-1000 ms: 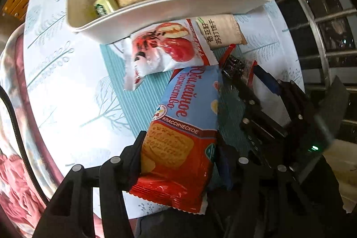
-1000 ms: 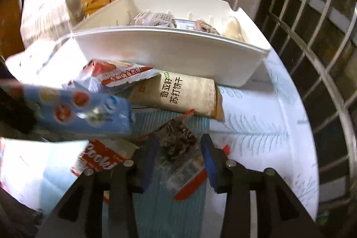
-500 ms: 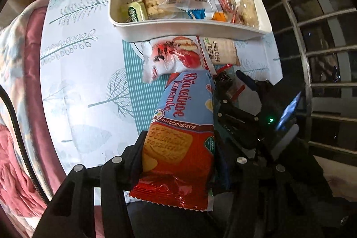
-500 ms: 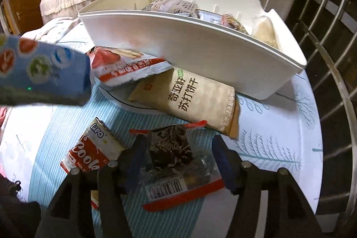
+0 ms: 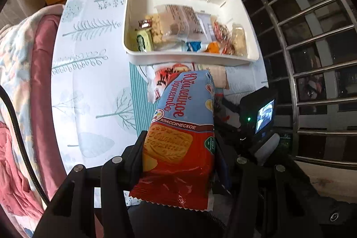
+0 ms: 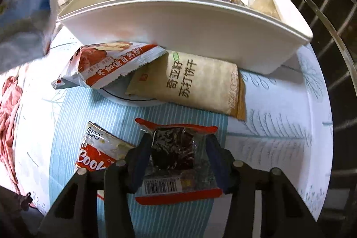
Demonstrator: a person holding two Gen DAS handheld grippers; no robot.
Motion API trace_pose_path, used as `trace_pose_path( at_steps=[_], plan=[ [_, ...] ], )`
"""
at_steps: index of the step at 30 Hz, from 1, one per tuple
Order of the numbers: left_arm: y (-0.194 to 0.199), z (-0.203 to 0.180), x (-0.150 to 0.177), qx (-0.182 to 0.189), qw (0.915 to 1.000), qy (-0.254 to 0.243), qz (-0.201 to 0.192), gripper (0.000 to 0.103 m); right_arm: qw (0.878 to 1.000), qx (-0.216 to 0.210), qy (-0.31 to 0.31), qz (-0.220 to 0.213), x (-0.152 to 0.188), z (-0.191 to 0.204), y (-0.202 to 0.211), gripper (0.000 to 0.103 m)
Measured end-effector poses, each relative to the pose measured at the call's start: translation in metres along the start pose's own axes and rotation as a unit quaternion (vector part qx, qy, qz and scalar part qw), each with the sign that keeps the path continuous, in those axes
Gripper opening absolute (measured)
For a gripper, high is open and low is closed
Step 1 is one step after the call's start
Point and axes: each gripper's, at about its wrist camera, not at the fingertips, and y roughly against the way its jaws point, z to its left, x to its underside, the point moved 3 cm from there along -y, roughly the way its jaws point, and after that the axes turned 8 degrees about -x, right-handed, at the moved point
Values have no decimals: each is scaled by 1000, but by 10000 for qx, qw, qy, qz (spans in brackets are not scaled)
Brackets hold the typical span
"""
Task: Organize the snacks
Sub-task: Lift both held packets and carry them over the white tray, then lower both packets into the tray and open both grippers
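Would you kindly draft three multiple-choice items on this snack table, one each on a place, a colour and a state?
1. Where does the beige cracker packet lie?
A. inside the bin
B. on the table against the white bin
C. on the pink blanket

2. What colour are the borders of the clear packet of dark snack?
A. red
B. green
C. yellow

3. What is between the left gripper's jaws?
A. nothing
B. a can
C. the blue and red biscuit pack

Answers: B, it rests beside the bin's wall; A, red strips edge it; C, the pads press its sides.

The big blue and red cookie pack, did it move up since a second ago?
Yes. The cookie pack, clamped in the left gripper, has risen: in the left wrist view the white bin and table look smaller and farther below than before.
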Motion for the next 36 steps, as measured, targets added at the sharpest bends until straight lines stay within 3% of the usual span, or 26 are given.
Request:
trace_pose_path(
  at_steps=[1, 9, 15, 24, 36],
  plan=[
    [2, 1, 0, 15, 10000, 12, -26, 53, 9999, 11, -103, 15, 2, 1, 2, 40],
    [19, 19, -10, 143, 9994, 137, -277, 53, 9965, -383, -745, -45, 24, 17, 18, 40],
    [31, 28, -27, 190, 9982, 196, -538, 53, 9957, -441, -756, -311, 17, 26, 52, 40],
    [44, 34, -58, 202, 9951, 310, -914, 53, 9918, -479, -592, -1030, -42, 24, 110, 40],
    [42, 18, -126, 26, 9889, 522, -1389, 52, 9819, -575, -422, -1756, -127, 1, 141, 41]
  ],
)
